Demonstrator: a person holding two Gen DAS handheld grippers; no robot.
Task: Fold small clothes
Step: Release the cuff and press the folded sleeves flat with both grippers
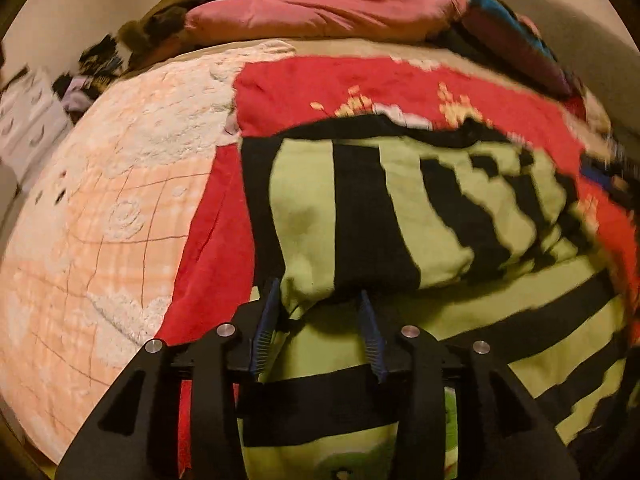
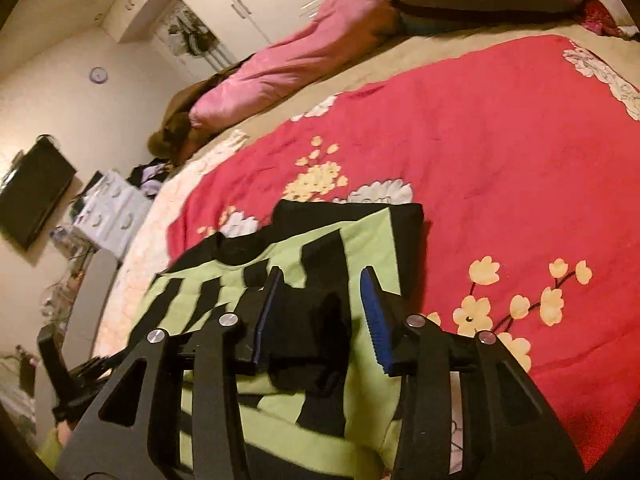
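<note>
Left wrist view: the left gripper [image 1: 320, 304] at six o'clock has its blue-padded fingers spread wide, green cloth bunched between them; no clamping is visible. The lime-green and black striped knit garment [image 1: 400, 208] lies on a red flowered blanket [image 1: 320, 88], spreading toward three o'clock.

Right wrist view: the right gripper [image 2: 322, 284] also stands spread apart over a dark fold of the garment [image 2: 360, 236], centre to seven o'clock on the blanket [image 2: 500, 160]. A pink pillow [image 2: 288, 68] lies at eleven.

Green-and-black striped garment [image 1: 400, 208], red floral blanket [image 2: 500, 140]
</note>
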